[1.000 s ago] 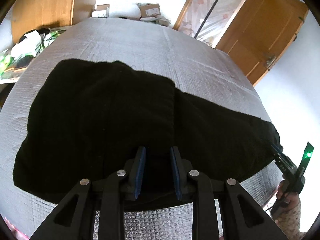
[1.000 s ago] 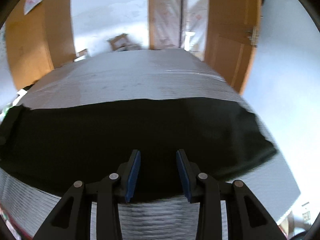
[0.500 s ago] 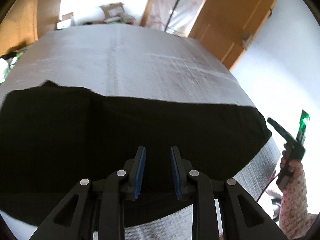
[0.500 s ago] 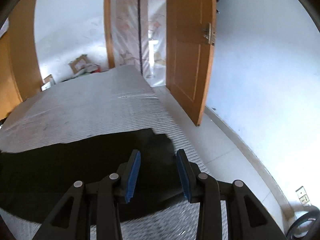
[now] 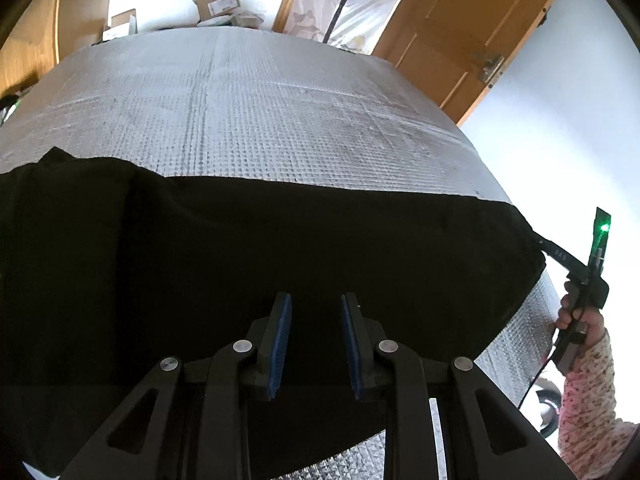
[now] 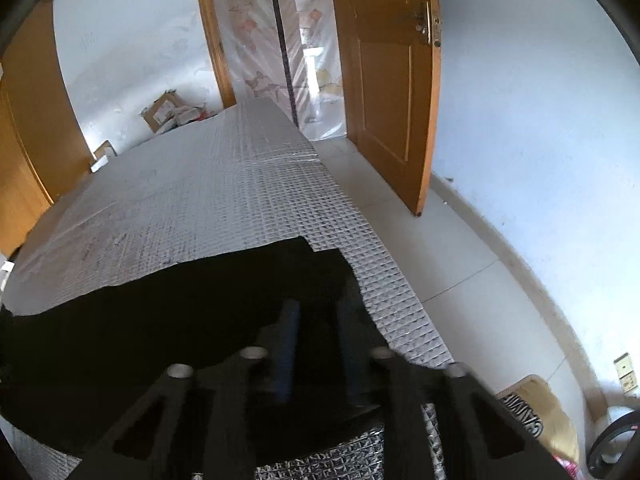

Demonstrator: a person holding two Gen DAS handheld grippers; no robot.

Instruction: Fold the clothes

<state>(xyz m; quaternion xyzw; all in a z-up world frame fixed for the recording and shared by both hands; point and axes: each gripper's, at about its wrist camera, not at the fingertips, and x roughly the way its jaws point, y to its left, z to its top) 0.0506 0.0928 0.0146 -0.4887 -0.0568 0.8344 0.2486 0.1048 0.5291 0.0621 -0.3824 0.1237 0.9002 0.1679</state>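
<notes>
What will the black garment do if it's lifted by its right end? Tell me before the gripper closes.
The black garment looks soft and lies flat on the silver mat, so it would probably droop rather than hold shape. Spread this wide, most of it would likely drag behind. The mat's embossed foil surface may let it slide fairly easily, though that's uncertain.

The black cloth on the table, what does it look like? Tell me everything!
The black cloth is dark, soft-looking fabric spread flat across the near part of the silver quilted table cover. A raised seam runs down its left part, where another layer seems to lie on top. Its far edge is mostly straight; the right end reaches the cover's edge. The left tongs hover open above it. The right tongs are at its right corner; motion blur hides any grip.
</notes>
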